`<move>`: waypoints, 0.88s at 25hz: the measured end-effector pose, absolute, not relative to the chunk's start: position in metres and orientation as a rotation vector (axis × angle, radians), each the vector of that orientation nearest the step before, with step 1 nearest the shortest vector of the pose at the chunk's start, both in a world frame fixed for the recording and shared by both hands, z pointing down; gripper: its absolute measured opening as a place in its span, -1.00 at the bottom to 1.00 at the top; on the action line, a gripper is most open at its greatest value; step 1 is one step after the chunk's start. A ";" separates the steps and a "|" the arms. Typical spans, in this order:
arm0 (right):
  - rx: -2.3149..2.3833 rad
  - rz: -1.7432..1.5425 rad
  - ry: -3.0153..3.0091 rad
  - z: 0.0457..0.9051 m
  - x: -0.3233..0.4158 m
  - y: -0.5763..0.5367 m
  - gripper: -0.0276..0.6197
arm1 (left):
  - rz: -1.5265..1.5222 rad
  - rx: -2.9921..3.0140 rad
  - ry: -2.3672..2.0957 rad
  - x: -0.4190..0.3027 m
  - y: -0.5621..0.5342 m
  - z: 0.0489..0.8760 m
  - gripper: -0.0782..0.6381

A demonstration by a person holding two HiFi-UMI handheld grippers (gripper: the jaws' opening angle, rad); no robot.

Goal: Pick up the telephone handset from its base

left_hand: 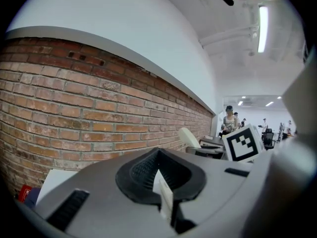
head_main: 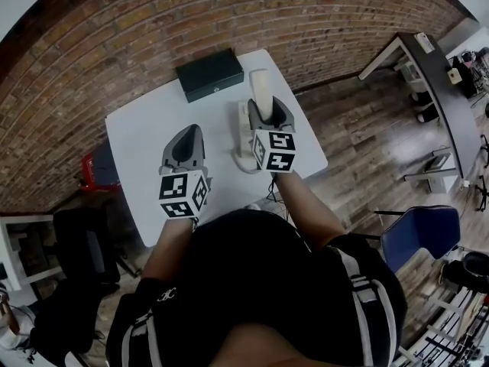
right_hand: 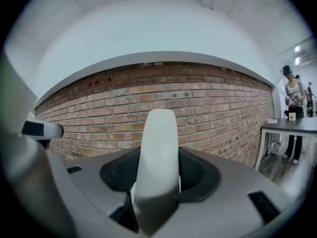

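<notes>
Cream plastic handset (right_hand: 157, 148): rigid, light, smooth, probably slippery. Clamped between right gripper (right_hand: 157, 192) fingers at narrow mid-shaft, the likeliest secure hold; base (head_main: 244, 132) below fingers. Left gripper (left_hand: 162, 187) fingers closed together, empty.

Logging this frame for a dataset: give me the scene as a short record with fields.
right gripper: shut on cream plastic telephone handset
left gripper: shut, empty
white telephone base: on white table, by right gripper
other: black rectangular box near table's far edge
</notes>
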State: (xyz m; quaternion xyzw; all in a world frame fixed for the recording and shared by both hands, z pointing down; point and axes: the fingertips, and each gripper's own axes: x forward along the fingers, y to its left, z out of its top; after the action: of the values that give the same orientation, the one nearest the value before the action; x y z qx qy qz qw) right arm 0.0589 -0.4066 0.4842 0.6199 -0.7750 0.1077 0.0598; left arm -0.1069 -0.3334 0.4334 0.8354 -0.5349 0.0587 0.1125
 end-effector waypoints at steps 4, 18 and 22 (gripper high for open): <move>1.912 0.265 -2.388 0.458 0.065 -0.393 -0.29 | 0.177 2.460 -1.553 -0.103 -0.338 0.433 -0.79; 2.075 0.212 -2.330 0.432 0.102 -0.356 -0.29 | 0.173 2.531 -1.448 -0.073 -0.347 0.434 -0.79; 2.095 0.254 -2.339 0.433 0.106 -0.355 -0.29 | 0.175 2.535 -1.447 -0.071 -0.348 0.433 -0.79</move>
State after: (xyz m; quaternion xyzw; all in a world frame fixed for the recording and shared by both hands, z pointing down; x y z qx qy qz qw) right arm 0.1057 -0.3547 0.4328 0.6649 -0.7425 0.0805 -0.0043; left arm -0.0715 -0.3475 0.4331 0.8618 -0.4920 0.0596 0.1083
